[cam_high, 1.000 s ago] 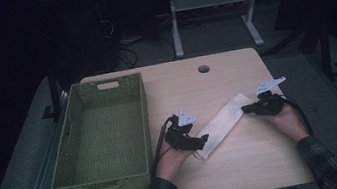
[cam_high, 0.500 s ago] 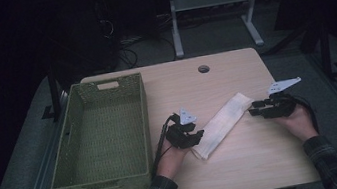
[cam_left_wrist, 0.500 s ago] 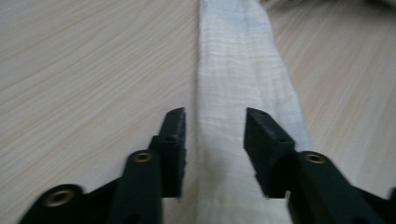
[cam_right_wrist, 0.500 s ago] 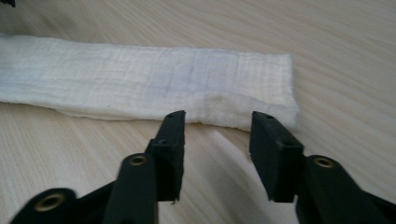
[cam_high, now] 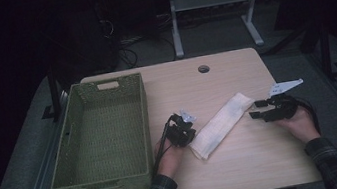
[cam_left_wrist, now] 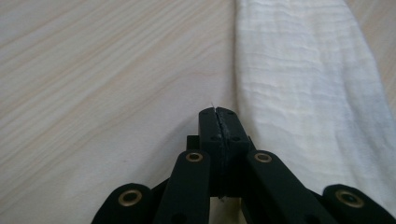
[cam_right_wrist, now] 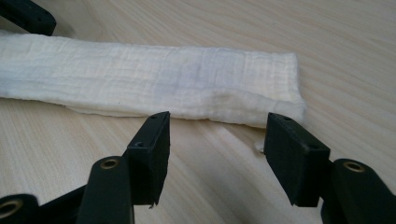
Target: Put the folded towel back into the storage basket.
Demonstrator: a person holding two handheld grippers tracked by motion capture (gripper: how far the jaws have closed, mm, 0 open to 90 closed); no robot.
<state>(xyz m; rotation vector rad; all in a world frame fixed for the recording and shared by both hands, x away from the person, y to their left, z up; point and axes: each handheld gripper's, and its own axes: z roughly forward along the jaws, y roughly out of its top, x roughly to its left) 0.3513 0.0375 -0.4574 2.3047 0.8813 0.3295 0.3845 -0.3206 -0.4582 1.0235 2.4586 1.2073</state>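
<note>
A: Where is the folded white cloth (cam_high: 221,123)?

B: It lies flat on the wooden table (cam_high: 249,173), slanted, between the two hands. The green woven basket (cam_high: 102,129) sits to its left.

A: What is the left gripper (cam_high: 186,133) doing?

B: Its jaws are pressed tight together, just beside the near end of the cloth. They pinch nothing I can see.

A: And the right gripper (cam_high: 255,112)?

B: Its jaws are spread wide, close to the far end of the cloth but not touching it.

A: Anything hard to see?

B: The room behind the table is very dark. In the left gripper view, the cloth runs off the picture's edge.
</note>
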